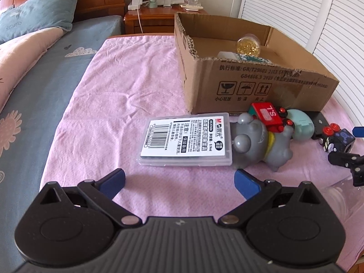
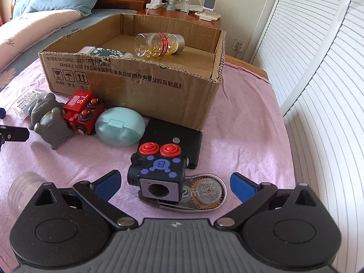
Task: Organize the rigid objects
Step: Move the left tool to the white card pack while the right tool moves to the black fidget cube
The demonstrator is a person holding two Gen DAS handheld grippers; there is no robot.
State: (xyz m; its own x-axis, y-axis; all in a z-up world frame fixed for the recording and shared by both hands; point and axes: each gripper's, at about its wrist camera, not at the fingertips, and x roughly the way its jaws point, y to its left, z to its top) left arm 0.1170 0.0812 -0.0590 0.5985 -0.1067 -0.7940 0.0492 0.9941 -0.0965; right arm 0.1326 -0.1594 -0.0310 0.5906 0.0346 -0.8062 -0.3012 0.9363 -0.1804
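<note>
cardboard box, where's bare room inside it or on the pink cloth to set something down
Inside the cardboard box, the floor right of the capsule bottle is bare. The pink cloth left of the box and beyond the clear case is open, as is the strip right of the box. The box's front is crowded with toys, from the grey figurine to the correction tape.

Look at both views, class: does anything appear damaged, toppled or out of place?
Yes. The cardboard box has ragged edges and a torn front wall. Inside it, the capsule bottle lies on its side. Outside, the grey figurine is toppled against the red toy.
</note>
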